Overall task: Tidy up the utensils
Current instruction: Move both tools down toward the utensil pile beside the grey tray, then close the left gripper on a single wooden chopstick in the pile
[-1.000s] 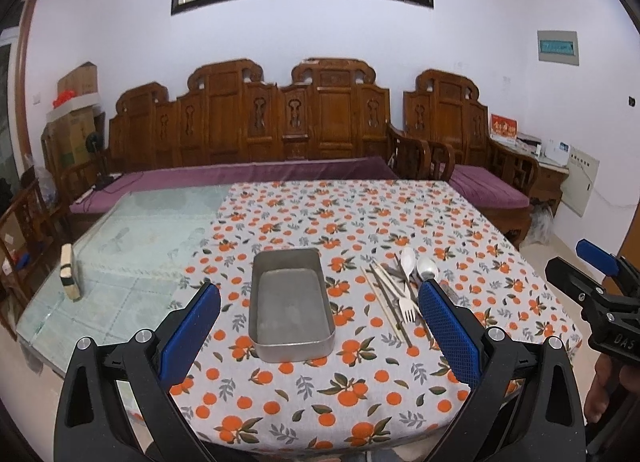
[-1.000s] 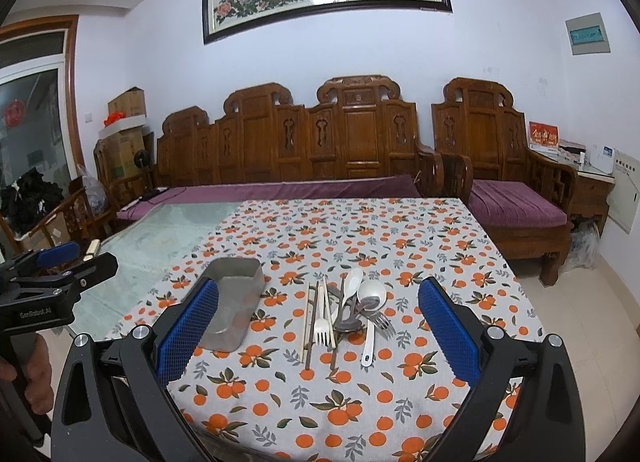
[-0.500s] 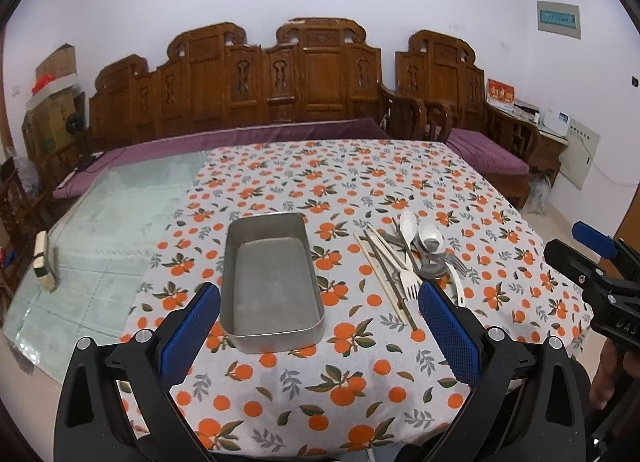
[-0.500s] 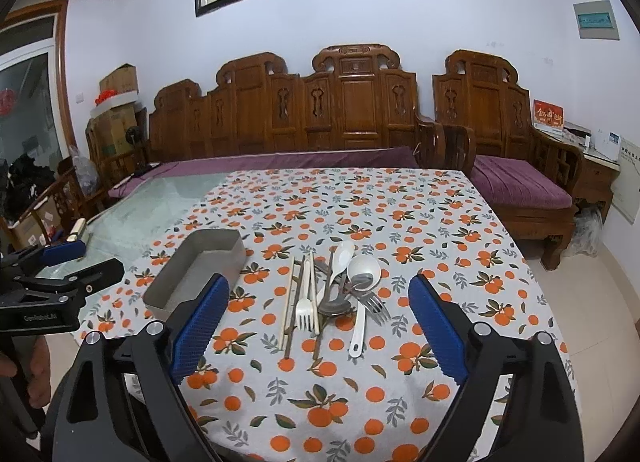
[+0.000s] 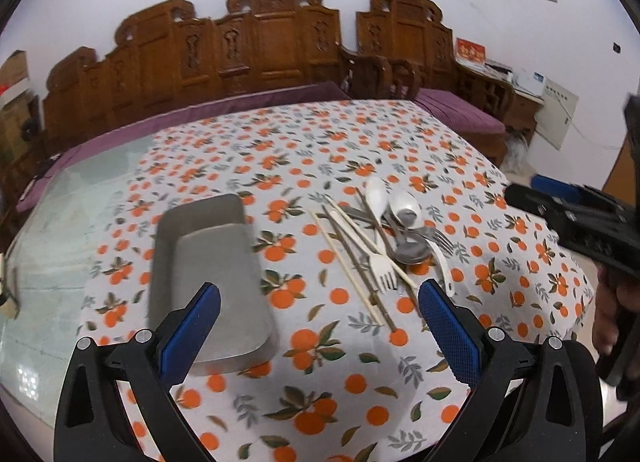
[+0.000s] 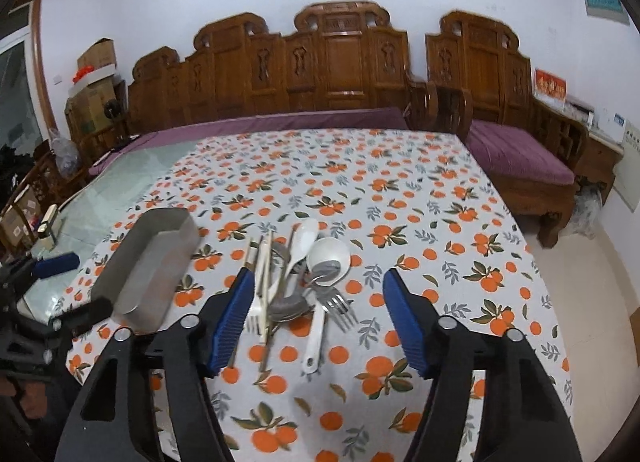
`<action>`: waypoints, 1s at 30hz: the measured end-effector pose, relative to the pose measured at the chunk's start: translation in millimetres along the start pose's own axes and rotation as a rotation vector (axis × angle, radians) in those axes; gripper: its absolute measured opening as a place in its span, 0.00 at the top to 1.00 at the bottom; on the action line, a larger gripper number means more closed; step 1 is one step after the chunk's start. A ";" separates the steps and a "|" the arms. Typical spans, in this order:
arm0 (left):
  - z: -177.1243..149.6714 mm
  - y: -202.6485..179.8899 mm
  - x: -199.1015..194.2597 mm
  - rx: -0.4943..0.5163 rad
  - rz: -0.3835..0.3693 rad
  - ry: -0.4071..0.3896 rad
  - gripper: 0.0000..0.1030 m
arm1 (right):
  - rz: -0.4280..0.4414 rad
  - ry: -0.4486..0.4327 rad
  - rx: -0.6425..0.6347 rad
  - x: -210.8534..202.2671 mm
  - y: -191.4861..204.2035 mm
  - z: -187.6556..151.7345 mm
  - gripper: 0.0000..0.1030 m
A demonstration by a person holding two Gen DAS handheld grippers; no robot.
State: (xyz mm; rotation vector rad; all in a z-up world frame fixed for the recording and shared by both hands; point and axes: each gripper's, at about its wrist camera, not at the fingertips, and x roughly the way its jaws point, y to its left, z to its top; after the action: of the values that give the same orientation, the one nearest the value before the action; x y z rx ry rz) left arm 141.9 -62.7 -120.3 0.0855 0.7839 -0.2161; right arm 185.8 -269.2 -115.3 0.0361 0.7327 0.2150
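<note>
A grey metal tin (image 5: 208, 274) (image 6: 148, 262) lies on the orange-patterned tablecloth. To its right is a heap of utensils (image 5: 384, 242) (image 6: 296, 278): white spoons, metal forks, a white plastic fork, chopsticks. My left gripper (image 5: 320, 310) hovers open above the cloth, its left pad over the tin's near right part. My right gripper (image 6: 318, 300) hangs over the near end of the heap with its jaws closing; the pads touch nothing. A white ladle spoon (image 6: 320, 302) lies between its blue pads.
The table (image 6: 500, 302) ends close on the right and at the front. A glass-topped part (image 5: 60, 221) lies left of the cloth. Carved wooden benches (image 6: 340, 73) with purple cushions stand behind. A hand (image 5: 616, 318) holds the right gripper's handle at the edge of the left view.
Both grippers have come down and forward towards the table, so the tin and utensils look larger. The right gripper's blue pads stand closer together than before.
</note>
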 end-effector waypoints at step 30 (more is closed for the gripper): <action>-11.9 -24.3 146.3 -0.001 0.030 0.261 0.70 | 0.042 0.142 -0.074 49.4 -8.8 -40.6 0.39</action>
State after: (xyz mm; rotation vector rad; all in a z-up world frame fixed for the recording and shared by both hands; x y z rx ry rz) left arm 228.8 -108.1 -232.2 0.1263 1.0419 -0.1775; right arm 196.0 -269.3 -179.0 -0.0348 0.8653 0.2869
